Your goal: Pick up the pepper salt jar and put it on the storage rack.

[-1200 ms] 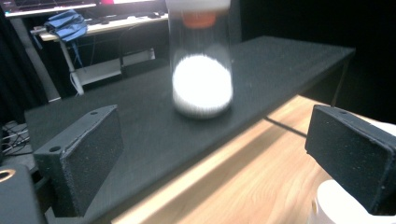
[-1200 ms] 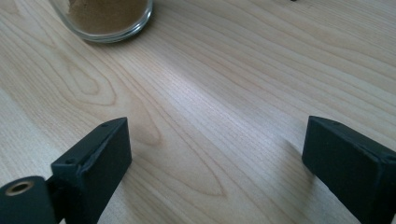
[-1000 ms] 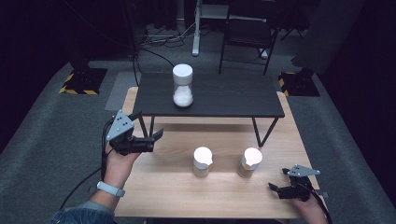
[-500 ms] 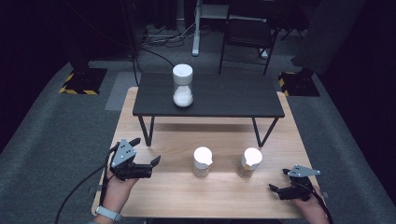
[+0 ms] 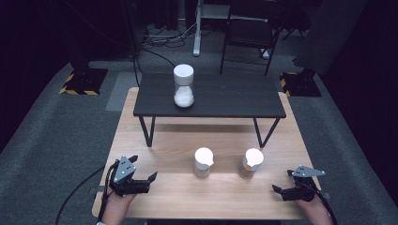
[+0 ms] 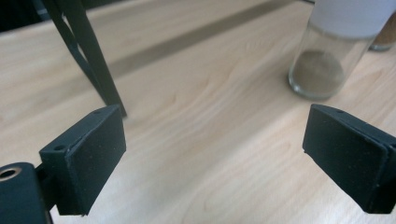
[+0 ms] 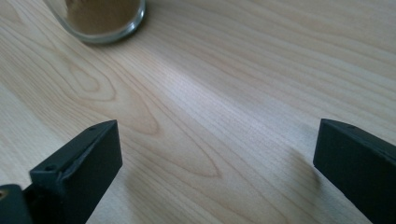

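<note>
Two small glass jars with white lids stand on the wooden table (image 5: 216,199): one with greyish powder (image 5: 203,162) and one with brown powder (image 5: 252,162). My left gripper (image 5: 143,168) rests low at the table's front left, open and holding nothing. In the left gripper view my left gripper (image 6: 215,126) faces the greyish jar (image 6: 329,56) at the upper right. My right gripper (image 5: 283,181) sits at the front right, open; its jaws have just been opening with nothing between them. In the right gripper view my right gripper (image 7: 218,135) has the brown jar (image 7: 105,18) ahead to its left.
A low black table (image 5: 225,98) stands on the far half of the wooden one, and a larger white-lidded jar of white powder (image 5: 183,86) stands on it. One of its thin black legs (image 6: 91,56) rises just ahead of the left gripper. Dark floor surrounds the table.
My left hand has come down and back toward the table's front left corner. The right gripper has stayed in place, its jaws a little wider.
</note>
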`<state>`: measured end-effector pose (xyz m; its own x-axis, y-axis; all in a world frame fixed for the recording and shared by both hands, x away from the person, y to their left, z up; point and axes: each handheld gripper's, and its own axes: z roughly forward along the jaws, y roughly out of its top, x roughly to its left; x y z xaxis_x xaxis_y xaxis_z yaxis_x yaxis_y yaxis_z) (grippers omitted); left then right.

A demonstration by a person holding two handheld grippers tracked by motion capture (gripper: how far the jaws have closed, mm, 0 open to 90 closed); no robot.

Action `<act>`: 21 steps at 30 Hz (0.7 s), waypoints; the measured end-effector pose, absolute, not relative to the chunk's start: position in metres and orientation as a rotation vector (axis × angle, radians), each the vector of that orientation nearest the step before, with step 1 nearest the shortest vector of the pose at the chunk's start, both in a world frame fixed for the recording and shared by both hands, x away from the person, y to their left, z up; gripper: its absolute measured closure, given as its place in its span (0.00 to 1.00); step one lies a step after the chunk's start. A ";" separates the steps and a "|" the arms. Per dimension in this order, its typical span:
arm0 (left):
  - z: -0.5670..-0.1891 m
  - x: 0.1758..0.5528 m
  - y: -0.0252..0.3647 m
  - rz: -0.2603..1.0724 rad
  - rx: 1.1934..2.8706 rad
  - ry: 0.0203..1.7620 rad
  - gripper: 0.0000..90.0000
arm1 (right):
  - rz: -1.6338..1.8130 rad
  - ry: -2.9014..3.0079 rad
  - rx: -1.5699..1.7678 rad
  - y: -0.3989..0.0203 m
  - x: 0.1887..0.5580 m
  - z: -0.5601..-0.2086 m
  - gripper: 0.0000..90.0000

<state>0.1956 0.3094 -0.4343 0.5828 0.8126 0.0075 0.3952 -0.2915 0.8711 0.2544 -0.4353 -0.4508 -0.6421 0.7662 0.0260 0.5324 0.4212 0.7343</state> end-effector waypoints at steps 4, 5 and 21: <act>-0.444 0.193 0.314 0.561 1.901 1.022 0.06 | 1.125 2.326 1.085 -0.438 0.246 -0.441 0.01; -0.447 0.192 0.315 0.555 1.901 1.031 0.06 | 1.146 2.310 1.072 -0.438 0.243 -0.439 0.01; -0.456 0.199 0.315 0.468 1.985 1.128 0.06 | 1.352 2.153 0.878 -0.432 0.209 -0.396 0.00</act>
